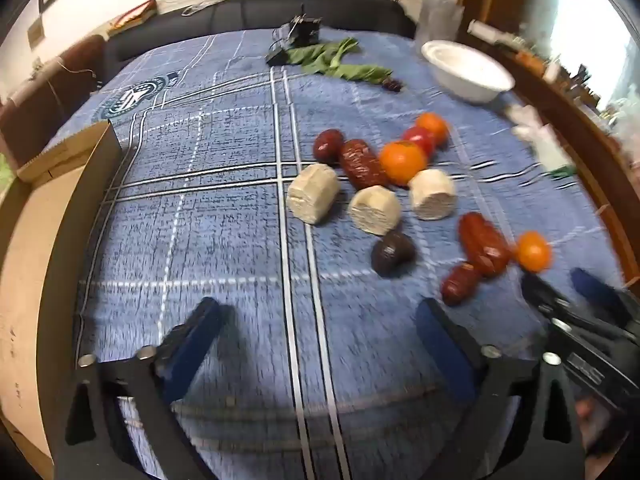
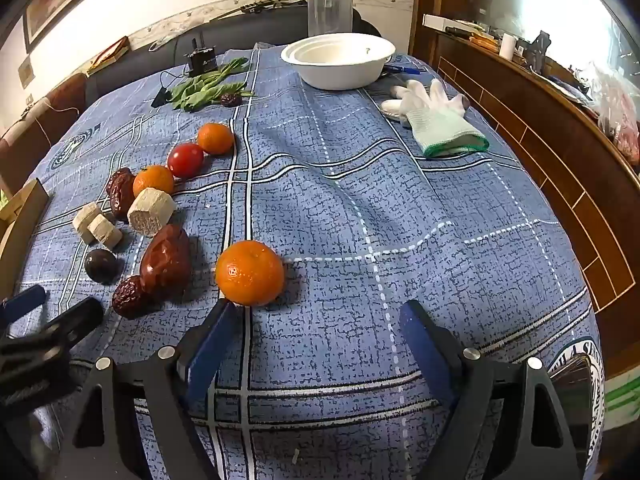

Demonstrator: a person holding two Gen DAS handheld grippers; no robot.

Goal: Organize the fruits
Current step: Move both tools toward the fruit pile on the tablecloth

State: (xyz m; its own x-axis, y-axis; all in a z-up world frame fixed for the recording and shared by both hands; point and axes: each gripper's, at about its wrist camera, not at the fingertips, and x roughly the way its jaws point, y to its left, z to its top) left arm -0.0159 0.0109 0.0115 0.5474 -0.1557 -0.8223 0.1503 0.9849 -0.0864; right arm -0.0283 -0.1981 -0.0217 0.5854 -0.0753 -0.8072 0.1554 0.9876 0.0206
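Roughly left of the near orange (image 2: pixel 249 273) sat dark plum (image 2: pixel 101 265), two red dates (image 2: pixel 165 264), pale cut chunks (image 2: pixel 151 211), tomato (image 2: pixel 185 160), all on blue-cloth tabletop (image 2: pixel 400 208). Left gripper (image 1: pixel 316 320) jaws spread, holding nothing. Right gripper (image 2: pixel 316 322) jaws spread, orange just beyond its left finger. White bowl (image 2: pixel 338 60) far behind orange, glove (image 2: pixel 436 120) right.

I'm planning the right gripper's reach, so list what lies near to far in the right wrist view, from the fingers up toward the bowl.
Right gripper, open and empty → nearest orange → tomato → far orange → greens → bowl.
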